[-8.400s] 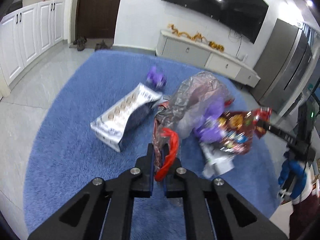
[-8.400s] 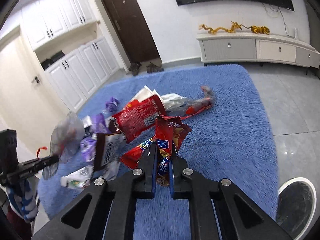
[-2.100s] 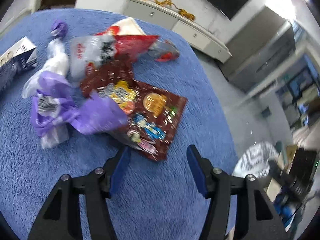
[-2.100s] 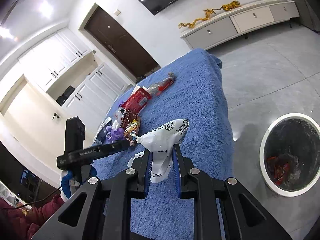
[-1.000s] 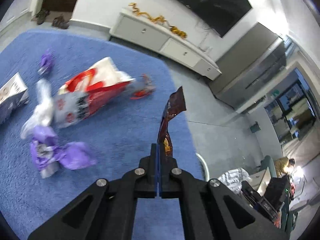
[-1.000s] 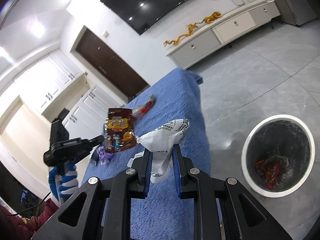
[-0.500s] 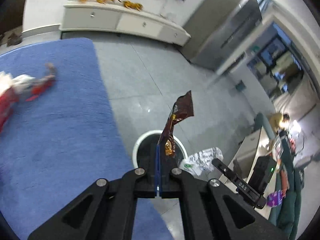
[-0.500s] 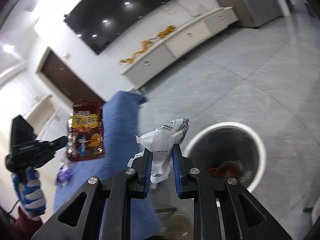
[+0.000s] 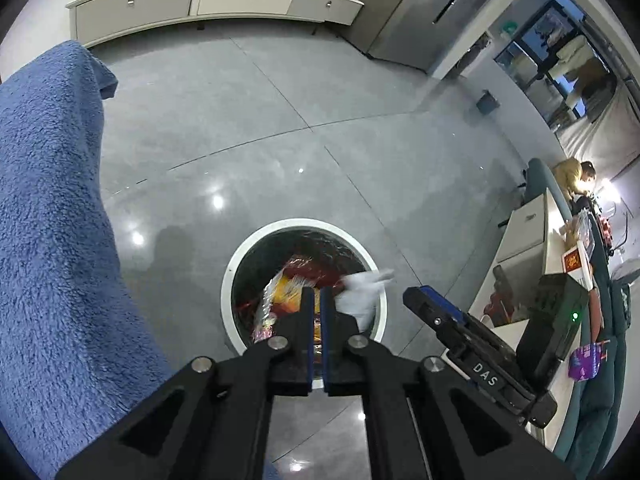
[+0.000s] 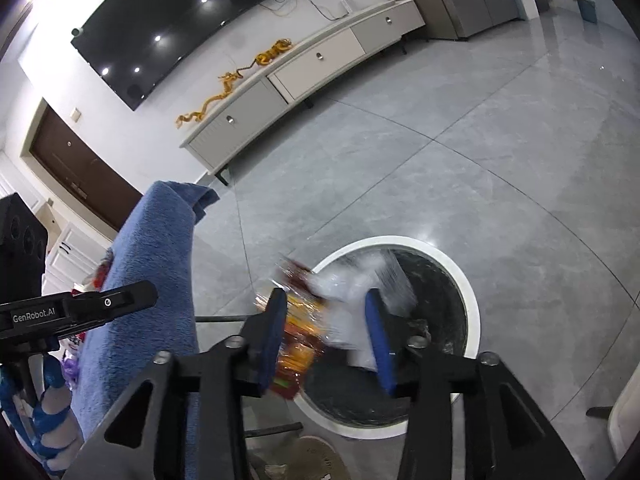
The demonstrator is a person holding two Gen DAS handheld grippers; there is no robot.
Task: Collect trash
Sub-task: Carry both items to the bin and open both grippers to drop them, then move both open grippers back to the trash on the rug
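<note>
1. Left wrist view: the left gripper (image 9: 316,300) points down at the round white-rimmed trash bin (image 9: 240,264) in the lower middle of the frame. Its jaws are nearly shut, with only a thin slit between the blue pads, and nothing can be seen pinched there. Red and yellow wrappers (image 9: 292,284) lie inside the bin. A white crumpled bag (image 9: 362,290) hangs blurred over the bin's right rim. The right gripper (image 9: 424,304) reaches in from the lower right. A blue rug (image 9: 48,208) fills the left side of the frame on the grey tile floor (image 9: 280,120).

2. Right wrist view: the right gripper (image 10: 326,328) sits at lower centre above the trash bin (image 10: 468,304), its jaws opening. The white crumpled bag (image 10: 360,280) is blurred between and above the pads, free of them. A snack wrapper (image 10: 304,328) is blurred just beside the left pad, over the bin's left rim. The left gripper (image 10: 136,294) enters from the left edge, over the blue rug (image 10: 152,264).
</note>
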